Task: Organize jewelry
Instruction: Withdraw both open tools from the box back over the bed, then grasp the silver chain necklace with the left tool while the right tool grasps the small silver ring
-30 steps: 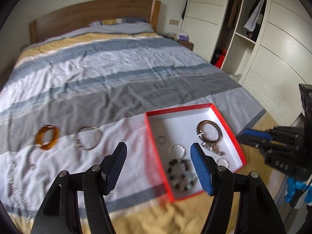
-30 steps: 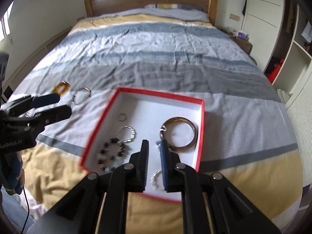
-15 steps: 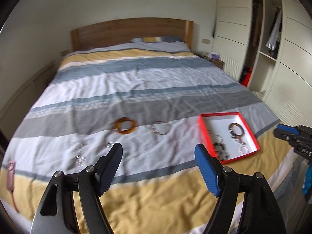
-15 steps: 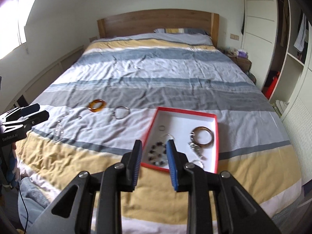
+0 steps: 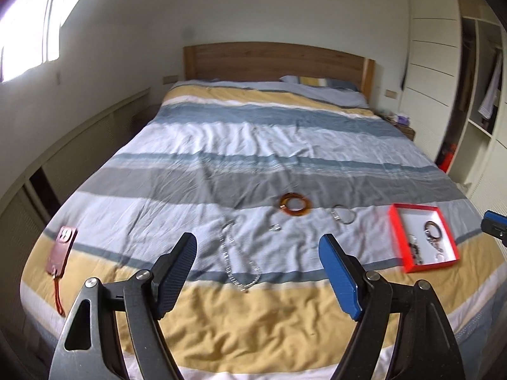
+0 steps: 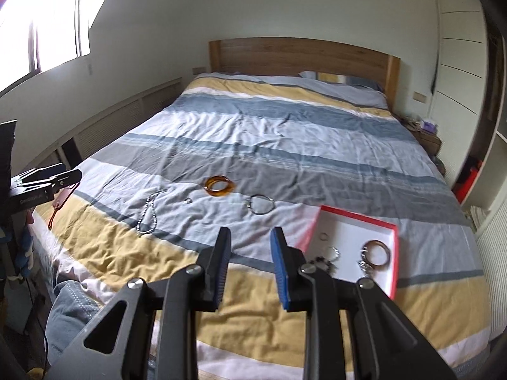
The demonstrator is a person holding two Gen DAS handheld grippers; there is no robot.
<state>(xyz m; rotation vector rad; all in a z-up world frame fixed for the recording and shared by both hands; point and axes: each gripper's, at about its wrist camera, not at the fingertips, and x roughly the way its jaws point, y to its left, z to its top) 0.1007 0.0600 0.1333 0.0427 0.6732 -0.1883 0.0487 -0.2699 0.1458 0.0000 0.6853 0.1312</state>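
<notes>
A red box (image 5: pixel 398 237) (image 6: pixel 358 216) with a white inside lies on the striped bed, holding a brown bangle (image 6: pixel 375 251), a beaded bracelet (image 6: pixel 320 261) and silver pieces. Left of it on the cover lie a silver bangle (image 5: pixel 343 214) (image 6: pixel 260 204), an amber bangle (image 5: pixel 295 206) (image 6: pixel 219 186), a small ring (image 5: pixel 275 228) and a silver chain (image 5: pixel 236 259) (image 6: pixel 149 213). My left gripper (image 5: pixel 258 240) hangs above the bed's foot, its jaws opening with nothing between them. My right gripper (image 6: pixel 251 232) hovers short of the box, open by a narrow gap and holding nothing.
A phone in a brown case (image 5: pixel 60 250) with a strap lies at the bed's left corner. A wardrobe (image 5: pixel 443 79) lines the right wall, and a low ledge runs along the left. A person's jeans-clad leg (image 6: pixel 69 300) shows at the bed's foot.
Both grippers pulled back and up from the box. The left one swung left, so the box now sits at its view's right edge. Both pairs of jaws spread wider.
</notes>
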